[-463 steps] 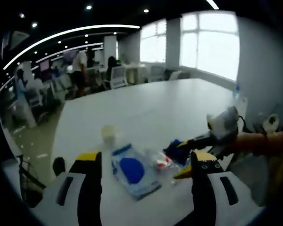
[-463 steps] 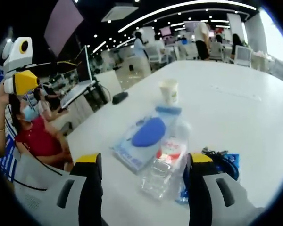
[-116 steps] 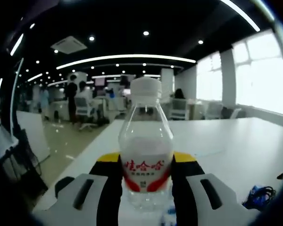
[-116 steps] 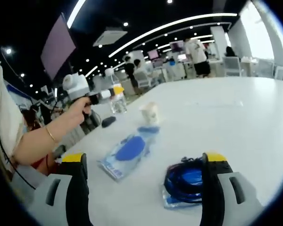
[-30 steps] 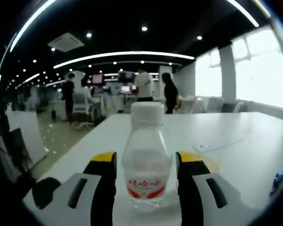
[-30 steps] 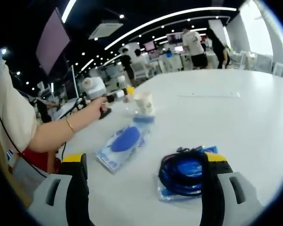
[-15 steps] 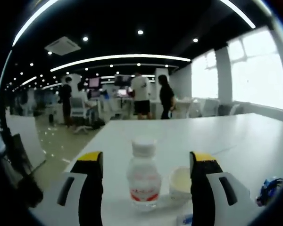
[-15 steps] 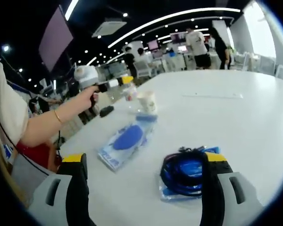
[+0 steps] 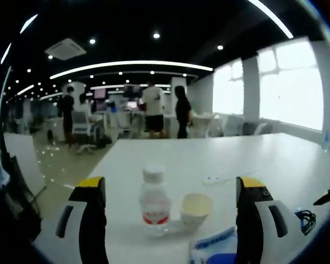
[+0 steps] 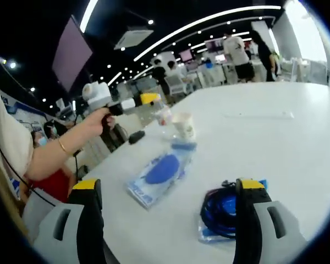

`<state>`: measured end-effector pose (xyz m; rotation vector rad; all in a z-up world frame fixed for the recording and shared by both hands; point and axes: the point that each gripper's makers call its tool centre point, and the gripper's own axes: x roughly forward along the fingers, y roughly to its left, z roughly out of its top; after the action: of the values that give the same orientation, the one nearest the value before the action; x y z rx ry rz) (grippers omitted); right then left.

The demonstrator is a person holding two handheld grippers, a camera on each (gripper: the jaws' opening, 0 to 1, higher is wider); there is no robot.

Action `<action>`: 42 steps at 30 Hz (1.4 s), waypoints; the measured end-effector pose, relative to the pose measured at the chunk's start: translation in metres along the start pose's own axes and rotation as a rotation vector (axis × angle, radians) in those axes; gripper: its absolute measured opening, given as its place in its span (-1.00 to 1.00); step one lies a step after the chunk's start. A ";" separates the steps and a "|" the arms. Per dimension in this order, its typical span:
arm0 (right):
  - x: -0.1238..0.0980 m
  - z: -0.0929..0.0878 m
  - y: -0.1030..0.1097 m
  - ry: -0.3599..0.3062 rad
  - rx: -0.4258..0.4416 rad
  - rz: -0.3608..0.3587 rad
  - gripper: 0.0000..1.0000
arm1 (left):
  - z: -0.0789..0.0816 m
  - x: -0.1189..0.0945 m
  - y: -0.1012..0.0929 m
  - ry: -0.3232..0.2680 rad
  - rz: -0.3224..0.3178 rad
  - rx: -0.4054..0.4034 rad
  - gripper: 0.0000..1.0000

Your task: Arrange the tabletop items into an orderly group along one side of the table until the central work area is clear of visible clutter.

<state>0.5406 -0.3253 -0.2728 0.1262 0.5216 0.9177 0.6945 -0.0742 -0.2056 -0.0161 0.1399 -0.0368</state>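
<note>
Backing off from the bottle now: the left gripper (image 9: 165, 220) has its jaws wide apart with nothing between them, where a second ago they were tight around the water bottle (image 9: 154, 201) and half a second ago only just opening. So the bottle got dropped off standing upright near the table (image 9: 247, 159) edge, straight ahead of that gripper and well clear of it, with the little paper cup (image 9: 196, 208) just beside it on the gripper's right. In the right gripper view you can see the left gripper (image 10: 133, 103) held out by the person's hand (image 10: 94, 123), pulled back from the bottle and cup. To me that reads as one item parked in the side group, with more still to go. The blue-and-clear flat packet (image 10: 160, 171) lies ahead and left of the right gripper (image 10: 165, 212), and the blue coiled cable (image 10: 221, 212) sits close in by its right jaw; that gripper's jaws are also spread, gripping nothing. The bottle has a red band label, but the writing on it is too small to read here, and the packet's print is a blur too.
</note>
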 end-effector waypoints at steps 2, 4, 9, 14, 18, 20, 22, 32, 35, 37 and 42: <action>0.000 0.002 0.003 -0.001 -0.003 0.015 0.99 | 0.001 -0.006 -0.003 0.008 -0.012 0.014 0.97; 0.001 0.004 0.005 -0.003 -0.005 0.029 0.99 | -0.001 -0.012 -0.004 0.020 -0.018 0.025 0.98; 0.001 0.009 0.008 -0.001 -0.036 0.053 0.99 | -0.007 -0.029 -0.009 0.055 -0.035 0.041 0.98; 0.007 0.011 0.014 0.013 -0.028 0.107 0.96 | -0.009 -0.044 -0.018 0.074 -0.056 0.056 0.98; 0.013 0.017 0.017 0.018 -0.074 0.136 0.93 | -0.014 -0.060 -0.026 0.083 -0.075 0.023 0.98; 0.015 0.018 0.017 0.025 -0.079 0.152 0.88 | -0.017 -0.065 -0.029 0.090 -0.081 0.026 0.98; 0.017 0.021 0.017 0.021 -0.079 0.168 0.87 | -0.018 -0.071 -0.034 0.095 -0.091 0.024 0.98; 0.031 0.032 0.004 0.026 -0.146 0.208 0.85 | -0.028 -0.097 -0.053 0.129 -0.109 0.001 0.98; 0.036 0.034 -0.001 0.031 -0.160 0.215 0.83 | -0.031 -0.104 -0.058 0.135 -0.109 -0.012 0.98; 0.040 0.037 -0.003 0.030 -0.178 0.224 0.81 | -0.037 -0.109 -0.061 0.153 -0.116 -0.014 0.97; 0.051 0.038 -0.008 0.047 -0.193 0.232 0.78 | -0.054 -0.116 -0.066 0.206 -0.133 0.013 0.97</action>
<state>0.5893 -0.2862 -0.2617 -0.0103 0.4656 1.1945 0.5703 -0.1360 -0.2413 -0.0088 0.3443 -0.1727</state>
